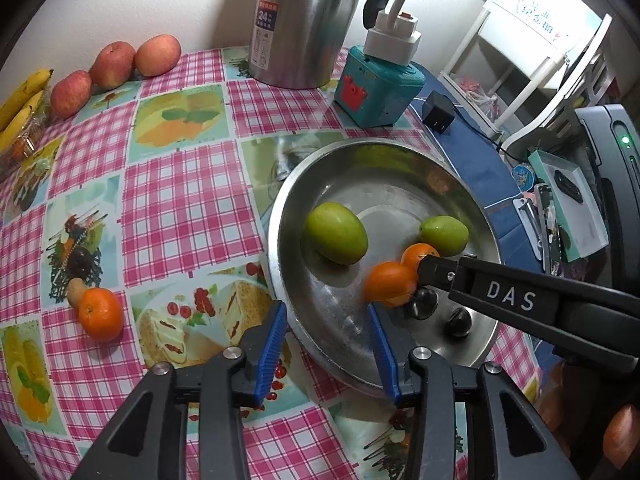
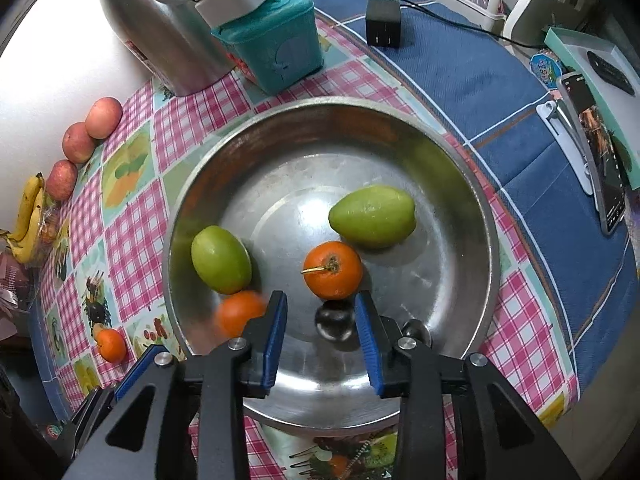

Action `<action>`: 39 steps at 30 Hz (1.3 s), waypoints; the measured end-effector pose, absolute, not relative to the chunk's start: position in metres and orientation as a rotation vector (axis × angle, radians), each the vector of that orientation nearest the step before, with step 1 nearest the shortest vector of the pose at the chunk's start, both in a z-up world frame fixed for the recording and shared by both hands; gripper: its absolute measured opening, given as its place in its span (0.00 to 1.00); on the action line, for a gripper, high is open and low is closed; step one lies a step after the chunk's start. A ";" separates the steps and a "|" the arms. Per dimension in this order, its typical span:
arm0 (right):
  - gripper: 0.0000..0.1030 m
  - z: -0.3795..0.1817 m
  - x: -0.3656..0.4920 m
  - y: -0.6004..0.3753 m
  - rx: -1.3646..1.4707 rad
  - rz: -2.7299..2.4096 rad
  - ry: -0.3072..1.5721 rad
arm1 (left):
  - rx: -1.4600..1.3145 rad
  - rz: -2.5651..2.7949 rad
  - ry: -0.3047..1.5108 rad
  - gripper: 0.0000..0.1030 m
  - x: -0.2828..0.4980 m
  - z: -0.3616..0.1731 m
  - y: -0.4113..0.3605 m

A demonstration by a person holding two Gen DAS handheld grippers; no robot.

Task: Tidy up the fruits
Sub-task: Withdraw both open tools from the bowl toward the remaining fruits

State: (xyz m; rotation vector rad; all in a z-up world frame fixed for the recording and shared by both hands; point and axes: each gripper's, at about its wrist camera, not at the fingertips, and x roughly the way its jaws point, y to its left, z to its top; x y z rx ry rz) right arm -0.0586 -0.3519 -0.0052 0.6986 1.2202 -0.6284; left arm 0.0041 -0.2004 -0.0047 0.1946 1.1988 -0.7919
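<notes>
Both my tools hang spread and empty over the bowl. The loose orange on the tabletop, left of my left tool, is light, firm and rolls; I'd pinch its middle.

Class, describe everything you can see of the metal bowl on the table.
The metal bowl is round, shallow and wide-rimmed, apparently steel, its scuffed base reflecting light. It sits upright on the checked tablecloth, holding two green fruits, two oranges and two dark round fruits. Both grippers hover over its near side.
</notes>
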 end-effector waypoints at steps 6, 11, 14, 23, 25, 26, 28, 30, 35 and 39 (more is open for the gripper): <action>0.35 -0.002 -0.059 -0.353 0.697 -0.623 1.210 | 0.166 -0.721 1.222 0.48 0.017 -0.004 -0.187; 0.35 -0.001 -0.059 -0.352 0.695 -0.620 1.214 | 0.103 -0.615 1.259 0.56 0.037 -0.004 -0.164; 0.35 -0.001 -0.058 -0.349 0.684 -0.615 1.222 | 0.077 -0.549 1.262 0.59 0.047 -0.003 -0.148; 0.35 0.004 -0.041 -0.323 0.600 -0.565 1.247 | -0.030 -0.366 1.291 0.70 0.069 -0.002 -0.086; 0.35 0.005 -0.037 -0.315 0.578 -0.544 1.252 | -0.039 -0.348 1.287 0.71 0.070 0.000 -0.078; 0.35 0.005 -0.035 -0.311 0.569 -0.538 1.253 | -0.043 -0.339 1.287 0.71 0.071 0.001 -0.073; 0.35 0.007 -0.032 -0.301 0.542 -0.519 1.257 | -0.052 -0.325 1.285 0.72 0.074 0.001 -0.068; 0.35 0.008 -0.029 -0.293 0.526 -0.504 1.257 | -0.063 -0.314 1.281 0.72 0.077 0.002 -0.062; 0.35 0.017 -0.024 -0.275 0.493 -0.461 1.242 | -0.095 -0.280 1.257 0.74 0.082 0.009 -0.044; 0.36 0.023 -0.022 -0.266 0.474 -0.441 1.227 | -0.116 -0.264 1.241 0.76 0.083 0.014 -0.033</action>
